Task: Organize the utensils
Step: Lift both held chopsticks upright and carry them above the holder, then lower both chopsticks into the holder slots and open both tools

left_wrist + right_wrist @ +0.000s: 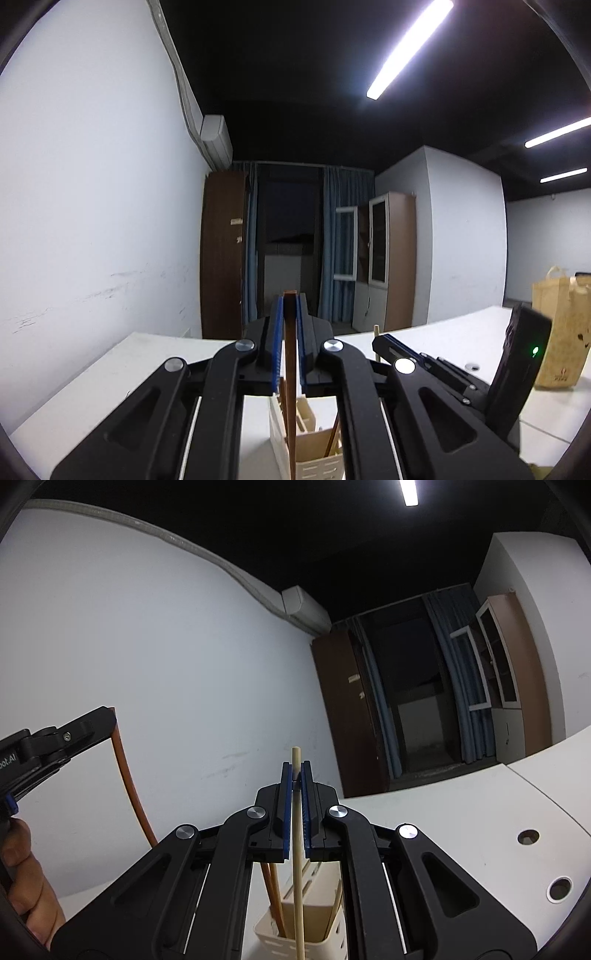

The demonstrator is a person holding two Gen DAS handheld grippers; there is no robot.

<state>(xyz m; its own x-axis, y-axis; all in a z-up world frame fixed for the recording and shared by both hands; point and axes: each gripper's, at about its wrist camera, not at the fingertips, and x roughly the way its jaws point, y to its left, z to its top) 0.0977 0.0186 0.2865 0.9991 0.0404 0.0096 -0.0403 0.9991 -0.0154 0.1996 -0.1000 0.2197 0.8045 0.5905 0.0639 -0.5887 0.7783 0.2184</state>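
Gripping near their upper ends, both grippers hold one chopstick apiece, upright over the same holder. The left gripper [290, 325] has its blue pads closed against a dark brown chopstick [290, 387], whose top stands just above the pad tips while its shaft runs straight down into the cream utensil holder [314, 454] below. The right gripper [295, 797] has its jaws pressed onto a pale wooden chopstick [297, 878], again with only a short stub showing above the pads and the long part reaching down into the same holder [325, 921]. Whether either lower tip touches the holder's floor cannot be seen.

These sticks look light, thin and stiff, so weight is no worry; the likely trouble is pivoting, since a narrow smooth rod held high can swing between flat pads. The brown one looks lacquered and probably slicker than the bare pale one. The hold near the top suits lowering them in, because it keeps the gripper bodies clear of the holder's rim and of the other sticks already leaning inside.

The holder itself seems a light plastic box with a perforated wall and inner dividers, likely to slide if nudged. It stands on the white table [461, 812]. Further off, a paper bag [561, 332] sits on the table's right side.
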